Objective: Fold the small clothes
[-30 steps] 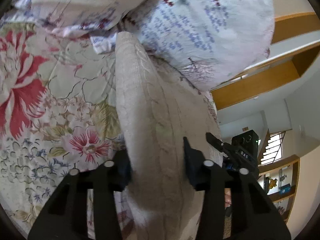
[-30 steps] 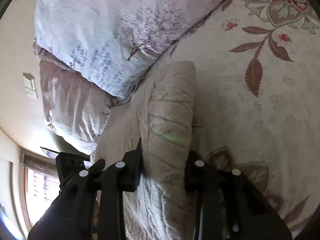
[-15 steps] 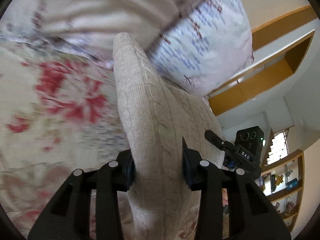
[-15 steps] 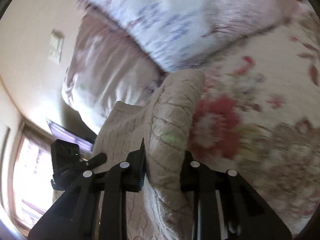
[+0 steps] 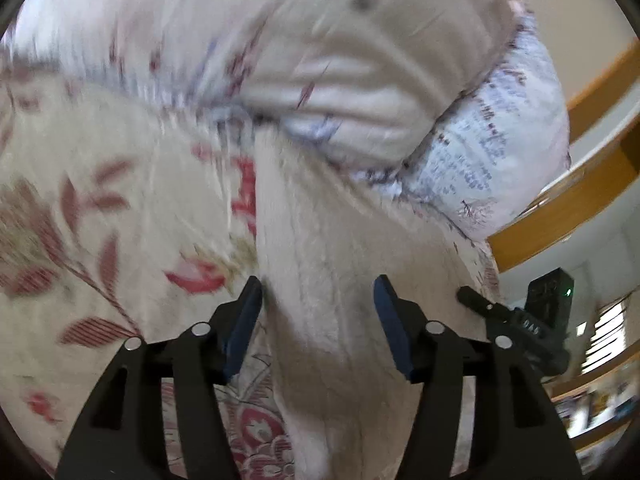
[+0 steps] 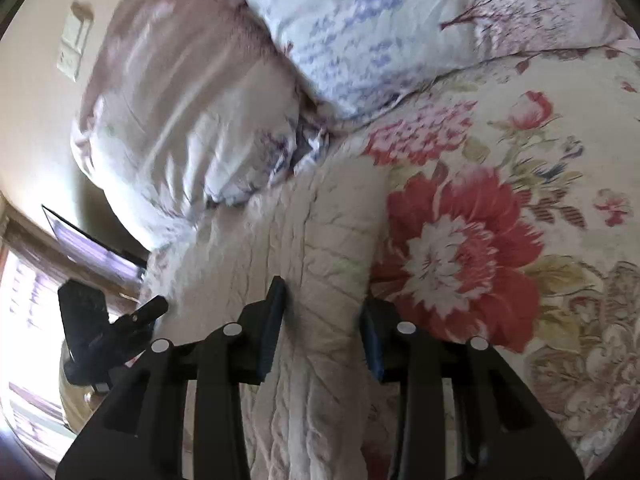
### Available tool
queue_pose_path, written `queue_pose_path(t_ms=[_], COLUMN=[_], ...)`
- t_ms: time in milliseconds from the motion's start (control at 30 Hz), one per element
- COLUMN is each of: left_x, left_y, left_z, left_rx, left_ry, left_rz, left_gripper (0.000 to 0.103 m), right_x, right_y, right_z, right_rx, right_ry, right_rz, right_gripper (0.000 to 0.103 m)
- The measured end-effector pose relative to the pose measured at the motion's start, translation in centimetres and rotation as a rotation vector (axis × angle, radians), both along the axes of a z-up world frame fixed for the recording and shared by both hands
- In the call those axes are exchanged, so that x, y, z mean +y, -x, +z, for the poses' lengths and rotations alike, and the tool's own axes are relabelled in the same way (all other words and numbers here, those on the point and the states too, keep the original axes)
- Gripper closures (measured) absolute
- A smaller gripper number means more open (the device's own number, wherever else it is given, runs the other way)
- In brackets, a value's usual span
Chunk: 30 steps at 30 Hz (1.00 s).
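Note:
A cream cable-knit sweater point(image 5: 320, 264) lies on the flowered bedspread point(image 5: 100, 208) with its far end against the pillows. My left gripper point(image 5: 318, 308) is shut on one side edge of it; the view is blurred. My right gripper point(image 6: 322, 316) is shut on the other side edge of the sweater point(image 6: 316, 248). Each gripper shows in the other's view: the right one point(image 5: 516, 320) at the right, the left one point(image 6: 116, 328) at the left.
Two pillows point(image 6: 248, 92) lie at the head of the bed, just beyond the sweater. A wooden headboard ledge point(image 5: 580, 184) runs at the right. The bedspread point(image 6: 500, 240) stretches out to the right of the sweater. A light switch point(image 6: 74, 46) is on the wall.
Both grippers have moved with the sweater towards the pillows and lower, so the sweater's far end now touches the pillows. The jaws stand a little wider around the fabric.

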<state>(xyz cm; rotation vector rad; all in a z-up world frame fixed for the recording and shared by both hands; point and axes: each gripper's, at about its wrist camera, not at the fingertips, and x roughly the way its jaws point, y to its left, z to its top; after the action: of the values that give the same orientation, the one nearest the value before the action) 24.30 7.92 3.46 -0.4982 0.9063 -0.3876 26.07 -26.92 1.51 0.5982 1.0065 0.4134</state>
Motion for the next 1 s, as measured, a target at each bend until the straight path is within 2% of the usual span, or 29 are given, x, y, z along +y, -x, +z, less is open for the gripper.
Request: queue_pose_path(t_ms=[67,133,167,200,267,367,433,500,533,600,667,700,733,767,900,1000], left_x=[-0.5,-1.3,-2.0,-2.4,-3.4,-4.3,-5.1,-5.4,-5.4,-5.3,-5.1,-5.1,-5.0,-5.0,-4.8,-4.8], left_y=[1.5,2.5,3.2,3.2,3.7,4.0,4.1,4.1,4.3,4.2,4.3,4.4,4.5,4.7,5.6,6.0], left_z=[1.6,2.5,3.0,3.0,3.2,3.0,2.9,2.4,2.2,1.7,1.5,1.4,1.4,1.5,1.8,1.8], left_rx=[-0.086,-0.138,-0.167,-0.179,-0.195,-0.2,-0.202,-0.197,-0.193,-0.179,-0.172,-0.17,-0.17,-0.173,-0.183,-0.18], left_ry=[-0.063,-0.12,-0.156,-0.177,-0.211,-0.246,-0.288,-0.331,-0.341,-0.352,-0.348,-0.344,-0.34,-0.338,-0.345,-0.357], left_rz=[0.001,-0.015,-0.034,-0.045,-0.066,-0.091,-0.094,-0.09,-0.089,-0.086,-0.086,-0.085,-0.085,-0.085,-0.078,-0.078], left_gripper=[0.033,0.03,0.028,0.027,0.026,0.026,0.026,0.026,0.026,0.026,0.026,0.026,0.026,0.026,0.023,0.023], right_x=[-0.4,-0.1,0.2,0.5,1.6,2.1,2.2,2.5,2.5,2.1,2.1,2.2,2.1,2.0,2.0,3.3], right_y=[0.1,0.1,0.1,0.1,0.2,0.0,-0.6,-1.4,-1.8,-1.6,-1.7,-1.6,-1.3,-0.7,2.3,4.5], right_z=[0.1,-0.1,-0.2,-0.2,1.0,2.6,2.5,0.9,-0.4,-1.0,-0.5,-0.3,0.2,0.9,3.5,4.8], right_rx=[-0.009,-0.01,-0.021,-0.035,-0.113,-0.192,-0.189,-0.124,-0.074,-0.063,-0.052,-0.054,-0.064,-0.081,-0.194,-0.259], right_ry=[-0.006,0.007,0.019,0.031,0.103,0.154,0.205,0.277,0.299,0.291,0.322,0.339,0.355,0.362,0.333,0.345], right_rz=[-0.012,-0.014,-0.009,-0.003,-0.001,-0.035,-0.057,-0.067,-0.069,-0.084,-0.088,-0.09,-0.092,-0.099,-0.09,-0.019], right_gripper=[0.066,0.068,0.074,0.09,0.092,0.092,0.093,0.093,0.092,0.091,0.081,0.072,0.066,0.065,0.065,0.065])
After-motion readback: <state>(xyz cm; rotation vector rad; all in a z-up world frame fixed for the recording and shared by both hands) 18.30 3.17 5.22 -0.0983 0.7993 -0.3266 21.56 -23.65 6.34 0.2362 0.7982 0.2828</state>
